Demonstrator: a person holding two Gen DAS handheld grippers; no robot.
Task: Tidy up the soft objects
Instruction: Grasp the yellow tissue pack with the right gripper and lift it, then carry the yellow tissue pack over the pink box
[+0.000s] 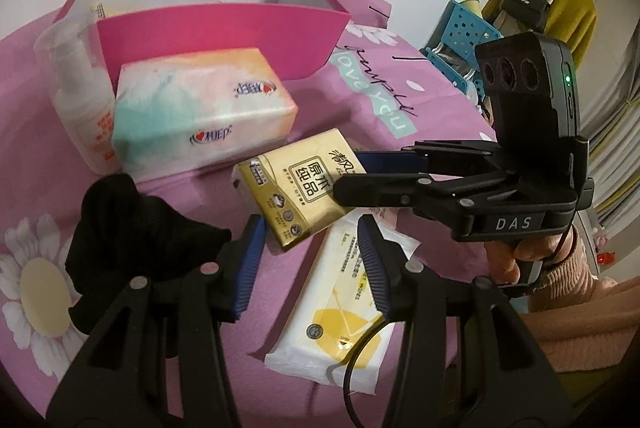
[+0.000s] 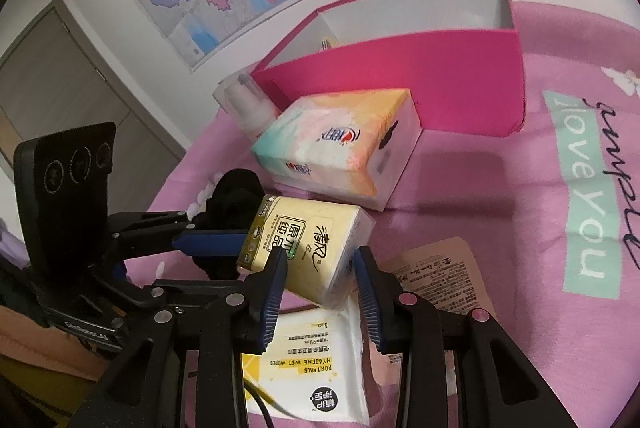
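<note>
A yellow tissue pack [image 1: 298, 186] [image 2: 304, 252] lies on the pink bedspread. My right gripper [image 2: 320, 260] is open, its jaws on either side of the pack's near end; it also shows in the left wrist view [image 1: 352, 168]. My left gripper [image 1: 310, 228] is open and empty, above a white and yellow wet wipes pack [image 1: 340, 312] [image 2: 308, 360]. A black cloth [image 1: 132, 236] [image 2: 232, 200] lies to its left. A pastel tissue box [image 1: 204, 112] [image 2: 340, 144] sits before the open pink box [image 1: 224, 28] [image 2: 420, 68].
A white pump bottle [image 1: 76, 96] [image 2: 248, 104] stands left of the pink box. A tan sachet [image 2: 444, 276] lies right of my right gripper. A blue basket [image 1: 460, 40] and hanging clothes [image 1: 560, 0] are beyond the bed's far right.
</note>
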